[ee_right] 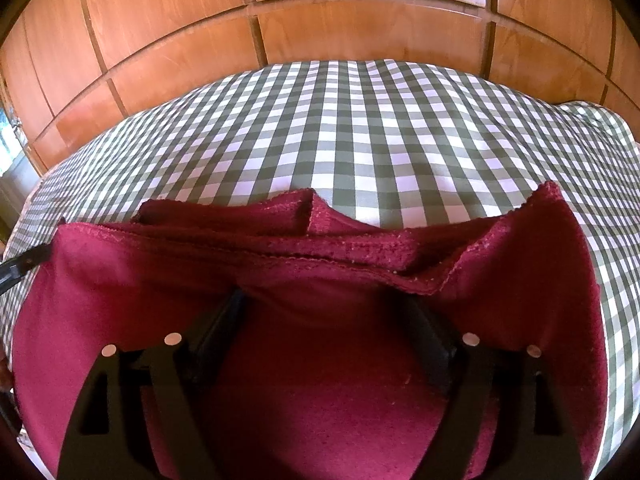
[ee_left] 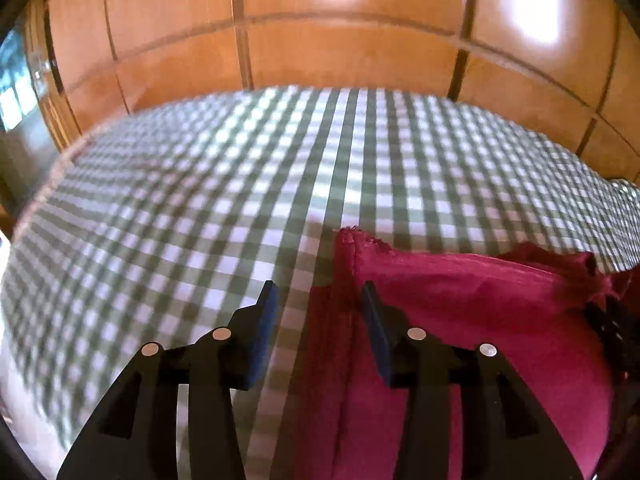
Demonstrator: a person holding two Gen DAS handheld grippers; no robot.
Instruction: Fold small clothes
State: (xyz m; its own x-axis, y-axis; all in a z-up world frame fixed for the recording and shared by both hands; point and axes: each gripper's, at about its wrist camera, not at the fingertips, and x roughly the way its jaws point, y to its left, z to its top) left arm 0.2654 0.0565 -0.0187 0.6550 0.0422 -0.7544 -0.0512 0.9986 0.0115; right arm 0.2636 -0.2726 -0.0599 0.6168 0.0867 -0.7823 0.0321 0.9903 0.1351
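A dark red garment (ee_left: 480, 320) lies on the green-and-white checked cloth (ee_left: 280, 168). In the left wrist view its frayed left edge runs between the fingers of my left gripper (ee_left: 320, 300). That gripper is open, and its blue pads stand clear of the fabric. In the right wrist view the garment (ee_right: 320, 380) fills the lower half, with a folded band of it bunched across the middle. My right gripper (ee_right: 322, 300) stands wide open over the red cloth. Its fingertips are hidden under that folded band.
The checked cloth (ee_right: 360, 128) covers a soft, bulging surface that runs back to a wall of brown wooden panels (ee_right: 360, 20). A black part of the other gripper shows at the right edge (ee_left: 612, 328) and at the left edge (ee_right: 24, 264).
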